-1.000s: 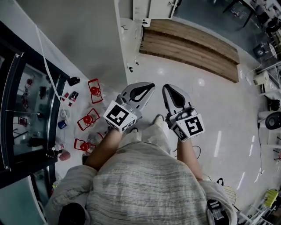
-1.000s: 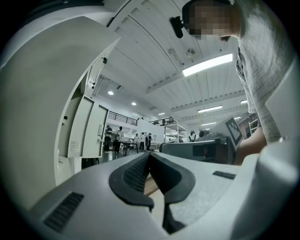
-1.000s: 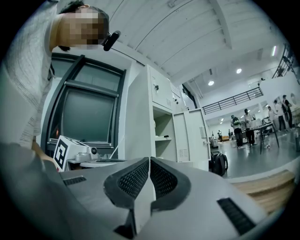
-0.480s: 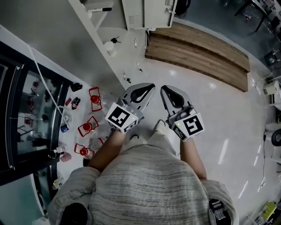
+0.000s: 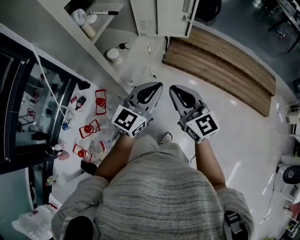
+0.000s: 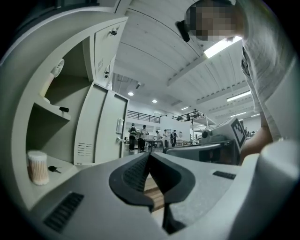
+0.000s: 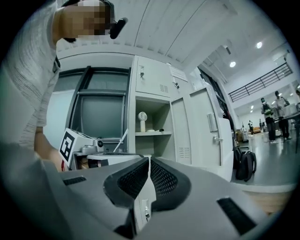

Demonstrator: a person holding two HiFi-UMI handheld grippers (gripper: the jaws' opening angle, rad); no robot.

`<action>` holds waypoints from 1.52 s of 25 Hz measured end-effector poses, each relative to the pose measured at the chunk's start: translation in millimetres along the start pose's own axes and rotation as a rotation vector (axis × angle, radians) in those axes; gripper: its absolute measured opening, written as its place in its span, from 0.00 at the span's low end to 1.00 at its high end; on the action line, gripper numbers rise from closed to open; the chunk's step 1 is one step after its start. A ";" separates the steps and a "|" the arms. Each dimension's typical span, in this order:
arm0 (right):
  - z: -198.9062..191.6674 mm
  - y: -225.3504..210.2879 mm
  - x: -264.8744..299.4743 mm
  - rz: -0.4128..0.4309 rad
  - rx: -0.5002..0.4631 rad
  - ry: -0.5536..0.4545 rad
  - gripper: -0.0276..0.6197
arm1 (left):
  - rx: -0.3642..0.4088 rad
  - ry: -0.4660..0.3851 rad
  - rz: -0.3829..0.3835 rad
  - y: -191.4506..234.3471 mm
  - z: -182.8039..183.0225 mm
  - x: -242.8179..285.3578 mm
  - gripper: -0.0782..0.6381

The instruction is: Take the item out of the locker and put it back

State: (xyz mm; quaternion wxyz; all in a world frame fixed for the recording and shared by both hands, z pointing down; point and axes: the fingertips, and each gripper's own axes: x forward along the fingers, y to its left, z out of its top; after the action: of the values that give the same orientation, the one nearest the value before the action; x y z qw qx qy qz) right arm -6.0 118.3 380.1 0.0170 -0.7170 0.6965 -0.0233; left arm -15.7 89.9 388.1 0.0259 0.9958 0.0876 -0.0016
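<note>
- The open locker (image 5: 101,35) stands ahead and to the left, its door (image 5: 159,16) swung out to the right.
- A slatted wooden platform (image 5: 220,61) lies on the floor right of the locker.
- The left gripper (image 5: 152,89) and right gripper (image 5: 176,91) are held side by side in front of the locker, level and well short of its shelves. Both pairs of jaws are pressed together with nothing between them.
- A small fan (image 7: 142,117) stands upright on the upper shelf, with a marker (image 5: 104,12) beside it.
- A cotton-swab jar (image 6: 37,166) stands on the lower shelf, near a bunch of keys (image 5: 123,45).
</note>
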 end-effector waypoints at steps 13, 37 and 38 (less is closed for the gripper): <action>15.4 -35.1 92.6 0.161 -0.017 -0.010 0.09 | -0.007 -0.023 0.160 84.2 1.2 27.3 0.12; 69.4 -85.2 241.6 0.367 -0.046 -0.074 0.09 | 0.055 -0.132 0.445 179.7 44.3 47.5 0.12; 72.9 -85.9 247.6 0.382 -0.040 -0.078 0.09 | 0.052 -0.132 0.472 182.0 45.1 46.8 0.12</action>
State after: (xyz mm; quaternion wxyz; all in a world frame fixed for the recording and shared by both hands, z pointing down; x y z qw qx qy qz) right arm 91.1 -127.2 314.6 0.0339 -0.5725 0.8189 0.0221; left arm 62.2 -83.2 352.0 0.0054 0.9867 -0.1496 -0.0627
